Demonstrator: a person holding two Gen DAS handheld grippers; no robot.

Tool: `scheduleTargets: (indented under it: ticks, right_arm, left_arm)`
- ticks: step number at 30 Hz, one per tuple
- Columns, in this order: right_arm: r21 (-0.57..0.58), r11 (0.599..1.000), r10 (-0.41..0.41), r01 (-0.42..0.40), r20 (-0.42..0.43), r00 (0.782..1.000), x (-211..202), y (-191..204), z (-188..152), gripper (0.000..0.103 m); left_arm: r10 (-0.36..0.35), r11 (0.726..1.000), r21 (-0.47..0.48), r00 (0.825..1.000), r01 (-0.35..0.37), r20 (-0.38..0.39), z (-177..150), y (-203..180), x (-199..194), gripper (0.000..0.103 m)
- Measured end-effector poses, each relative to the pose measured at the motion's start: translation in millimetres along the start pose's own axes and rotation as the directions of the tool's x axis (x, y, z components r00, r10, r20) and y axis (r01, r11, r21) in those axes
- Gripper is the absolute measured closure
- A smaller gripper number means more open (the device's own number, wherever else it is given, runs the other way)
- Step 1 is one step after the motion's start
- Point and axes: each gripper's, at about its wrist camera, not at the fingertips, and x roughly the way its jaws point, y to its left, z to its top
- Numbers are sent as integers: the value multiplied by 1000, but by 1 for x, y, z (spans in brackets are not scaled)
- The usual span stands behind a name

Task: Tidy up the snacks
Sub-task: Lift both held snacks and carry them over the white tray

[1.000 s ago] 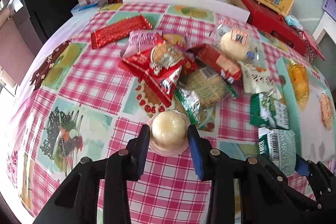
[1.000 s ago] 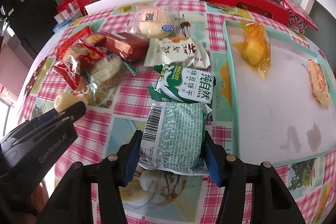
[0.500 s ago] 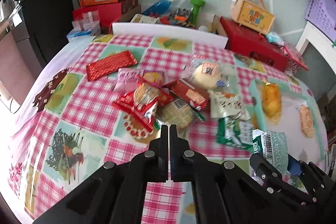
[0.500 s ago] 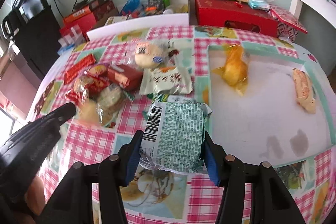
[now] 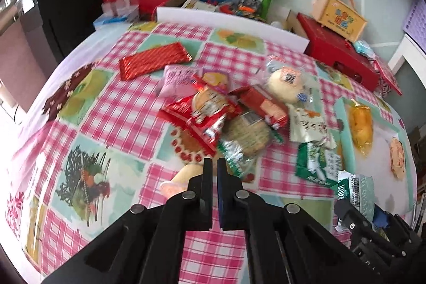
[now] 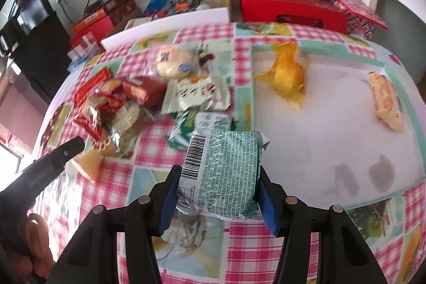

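My left tongs (image 5: pixel 214 164) sit at the bottom middle of the left view with their jaws pressed together and nothing between them. Just to their left, a pale round cake in a pink cup (image 5: pixel 181 178) lies tipped on the table (image 5: pixel 127 108), partly hidden behind the left jaw; I cannot tell whether it touches the jaw.

My right tongs (image 6: pixel 219 193) hold a green and white snack packet (image 6: pixel 222 175) at the bottom middle of the right view, 1 blue pad pressed on each side, with the barcode on its left edge. The packet is lifted above the checked cloth.

In the middle of the left view is the pile of snacks: a red wafer packet (image 5: pixel 262 104), a round biscuit pack in clear wrap (image 5: pixel 249 133), a red bag (image 5: pixel 205 113) on top of others, a pink packet (image 5: pixel 178 79) and a white bun in clear wrap (image 5: pixel 286 83). A long red foil bar (image 5: pixel 154 60) lies apart toward the upper left. Another green packet (image 5: pixel 319 164) lies to the right of the pile, near the held one.

At the right of the right view is a white tray with a green rim (image 6: pixel 319 151). 2 snacks lie in it, well apart: a yellow wrapped cake (image 6: pixel 286 73) near the top and a long pastry (image 6: pixel 386 101) at the far right.
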Motion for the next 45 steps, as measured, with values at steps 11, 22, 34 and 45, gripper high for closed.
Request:
scheduleTargets:
  ticks: [11, 22, 34, 45]
  right_arm:
    - [-58, 998, 22, -25, -60, 998, 18, 21, -11, 46]
    - [-61, 998, 1, -6, -82, 997, 23, 21, -11, 46]
    - [-37, 999, -4, 1, -74, 997, 16, 11, -12, 46]
    - [-31, 1000, -1, -2, -75, 997, 17, 11, -13, 46]
  left_arm:
    - [40, 999, 1, 997, -40, -65, -7, 7, 19, 40]
    - [43, 998, -34, 997, -45, -68, -14, 23, 11, 32]
    - [36, 998, 59, 992, -29, -118, -27, 0, 28, 34]
    - [60, 997, 47, 992, -55, -110, -27, 6, 30, 55]
